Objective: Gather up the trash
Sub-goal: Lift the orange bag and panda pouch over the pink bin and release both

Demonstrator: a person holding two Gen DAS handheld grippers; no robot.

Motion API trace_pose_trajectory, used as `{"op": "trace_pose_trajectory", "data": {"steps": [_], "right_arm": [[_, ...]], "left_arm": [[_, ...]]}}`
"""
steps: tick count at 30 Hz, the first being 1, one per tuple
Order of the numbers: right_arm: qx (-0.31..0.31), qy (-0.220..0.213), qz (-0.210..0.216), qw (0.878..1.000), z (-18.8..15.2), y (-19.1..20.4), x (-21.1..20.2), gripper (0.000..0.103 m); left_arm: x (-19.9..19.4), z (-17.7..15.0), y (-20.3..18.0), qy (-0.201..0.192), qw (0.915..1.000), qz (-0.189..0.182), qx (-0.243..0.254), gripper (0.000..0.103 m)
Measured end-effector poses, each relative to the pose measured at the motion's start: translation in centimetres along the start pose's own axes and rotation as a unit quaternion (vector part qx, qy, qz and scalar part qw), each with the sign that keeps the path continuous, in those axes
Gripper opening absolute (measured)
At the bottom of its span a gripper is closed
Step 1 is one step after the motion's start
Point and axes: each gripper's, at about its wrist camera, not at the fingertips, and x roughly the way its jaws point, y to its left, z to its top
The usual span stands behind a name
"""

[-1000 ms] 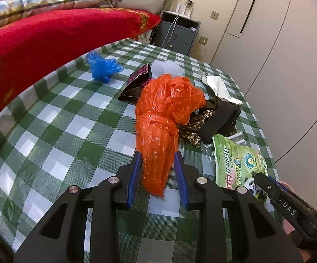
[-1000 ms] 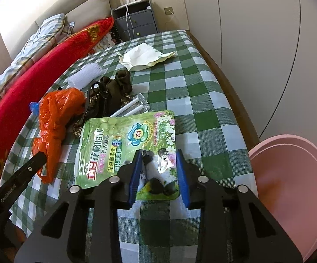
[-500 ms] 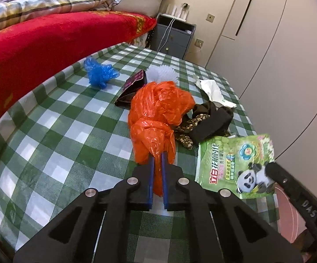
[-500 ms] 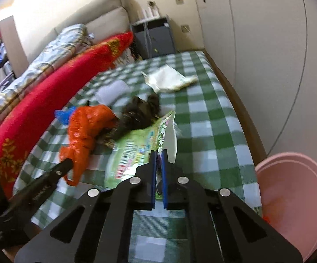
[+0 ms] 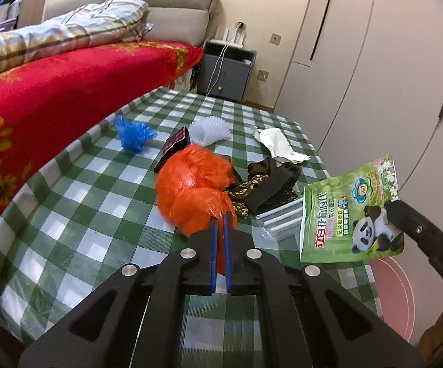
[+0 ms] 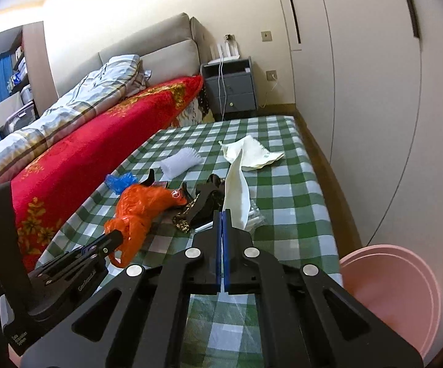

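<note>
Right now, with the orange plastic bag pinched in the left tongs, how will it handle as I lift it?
Probably floppy: the orange plastic bag bunches and droops around the left tongs. Likely light, being thin crinkled film. It may slip, since only a narrow twist is pinched.

Black left gripper (image 5: 219, 224), blue-lined fingers (image 5: 214, 245) — silver screws, white lettering

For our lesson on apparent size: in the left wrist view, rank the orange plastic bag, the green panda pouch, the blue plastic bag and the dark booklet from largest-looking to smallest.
1. Orange plastic bag and green panda pouch: look alike, both near the camera, unranked.
2. Blue plastic bag.
3. Dark booklet, partly hidden by the orange bag, so unsure.
</note>
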Motion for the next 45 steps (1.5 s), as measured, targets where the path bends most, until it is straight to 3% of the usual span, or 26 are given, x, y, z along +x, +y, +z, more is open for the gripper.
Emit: {"op": "trace_pose_trajectory", "data": {"steps": [20,33,45], "right_arm": [[-0.027,-0.046,-0.044,0.998,0.9,-0.3,-7.7,0.001],[-0.031,-0.052,-0.083,0.995,0.6,-1.3,-10.8,0.001],[-0.013,-0.049,-0.124,0.991,0.8,-4.6,-13.2,0.001]], "left_arm": [[-5.8,-0.3,-2.4,-0.034,0.9977,-0.034,0.047,0.003],[-8.0,-1.1,-4.8,-0.042,0.9941,-0.062,0.079,0.003],[-8.5,-2.3,-9.0,-0.034,0.9843,-0.118,0.127,0.003]]}}
